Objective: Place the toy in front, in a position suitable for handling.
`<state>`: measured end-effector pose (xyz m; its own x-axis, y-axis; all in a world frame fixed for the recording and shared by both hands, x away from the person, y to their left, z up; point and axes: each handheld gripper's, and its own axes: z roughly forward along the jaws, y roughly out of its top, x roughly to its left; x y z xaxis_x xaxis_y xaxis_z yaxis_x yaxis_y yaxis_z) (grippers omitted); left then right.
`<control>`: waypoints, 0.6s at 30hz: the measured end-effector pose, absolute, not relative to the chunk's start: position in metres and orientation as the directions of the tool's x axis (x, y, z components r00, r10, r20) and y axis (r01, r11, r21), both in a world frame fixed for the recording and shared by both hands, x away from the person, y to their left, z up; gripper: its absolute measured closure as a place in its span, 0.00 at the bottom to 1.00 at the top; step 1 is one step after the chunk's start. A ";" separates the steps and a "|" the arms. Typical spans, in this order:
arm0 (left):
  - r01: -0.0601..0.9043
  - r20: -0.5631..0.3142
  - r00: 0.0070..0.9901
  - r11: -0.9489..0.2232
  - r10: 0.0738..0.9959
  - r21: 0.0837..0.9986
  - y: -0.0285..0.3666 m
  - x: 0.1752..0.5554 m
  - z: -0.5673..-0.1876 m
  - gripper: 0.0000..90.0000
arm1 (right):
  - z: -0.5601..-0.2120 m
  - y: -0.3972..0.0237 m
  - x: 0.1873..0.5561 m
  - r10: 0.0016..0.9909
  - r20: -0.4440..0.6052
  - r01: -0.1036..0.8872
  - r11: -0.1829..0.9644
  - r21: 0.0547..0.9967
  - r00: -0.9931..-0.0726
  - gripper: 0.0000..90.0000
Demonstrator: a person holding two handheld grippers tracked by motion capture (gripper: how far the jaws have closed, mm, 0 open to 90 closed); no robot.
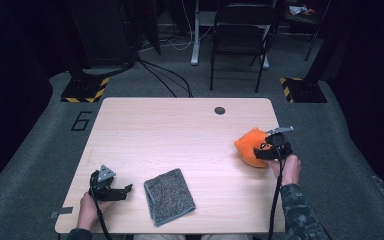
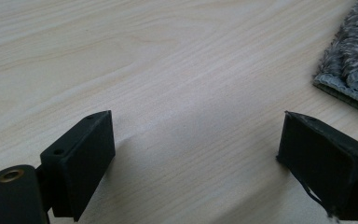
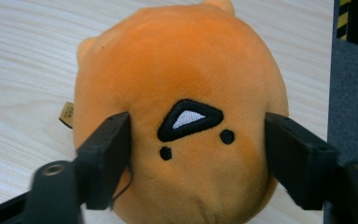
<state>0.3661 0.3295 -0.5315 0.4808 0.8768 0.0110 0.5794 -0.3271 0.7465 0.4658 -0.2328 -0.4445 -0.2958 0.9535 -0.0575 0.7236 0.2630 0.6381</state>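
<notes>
While between right gripper (image 3: 198, 154) jaws, orange plush (image 3: 182, 70)

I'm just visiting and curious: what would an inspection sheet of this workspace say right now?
Surface: pale wooden table, dark round hole near its far edge.
Job's things: orange plush toy at the table's right side.
Clutter: folded grey towel near the front edge.
Grippers: right gripper jaws pressing the toy's sides; left gripper open over bare wood.
Cables: one trails from each gripper; more on the floor.
Surroundings: grey carpet, folding chair, hazard-striped bases.
</notes>
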 end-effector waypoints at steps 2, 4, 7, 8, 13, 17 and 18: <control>0.579 0.011 0.481 -0.328 0.877 0.746 0.330 0.366 -0.532 0.12 | -0.447 -0.237 0.466 0.958 -0.043 0.733 0.246 0.634 -0.285 0.38; 0.579 0.011 0.481 -0.327 0.877 0.746 0.330 0.366 -0.532 0.12 | -0.448 -0.239 0.466 0.957 -0.034 0.733 0.243 0.636 -0.289 0.42; 0.580 0.011 0.480 -0.327 0.877 0.746 0.329 0.366 -0.531 0.12 | -0.452 -0.244 0.464 0.954 0.001 0.729 0.229 0.646 -0.300 0.55; 0.580 0.011 0.480 -0.326 0.877 0.746 0.329 0.366 -0.532 0.12 | -0.452 -0.246 0.464 0.953 -0.003 0.721 0.230 0.653 -0.302 0.58; 0.581 0.010 0.479 -0.325 0.878 0.746 0.329 0.366 -0.531 0.12 | -0.450 -0.248 0.462 0.951 0.026 0.709 0.212 0.672 -0.309 0.66; 0.581 0.010 0.479 -0.326 0.878 0.746 0.329 0.366 -0.531 0.12 | -0.447 -0.251 0.460 0.948 0.040 0.690 0.200 0.696 -0.316 0.71; 0.581 0.009 0.479 -0.325 0.878 0.746 0.329 0.366 -0.531 0.12 | -0.446 -0.251 0.460 0.950 0.040 0.688 0.195 0.699 -0.310 0.72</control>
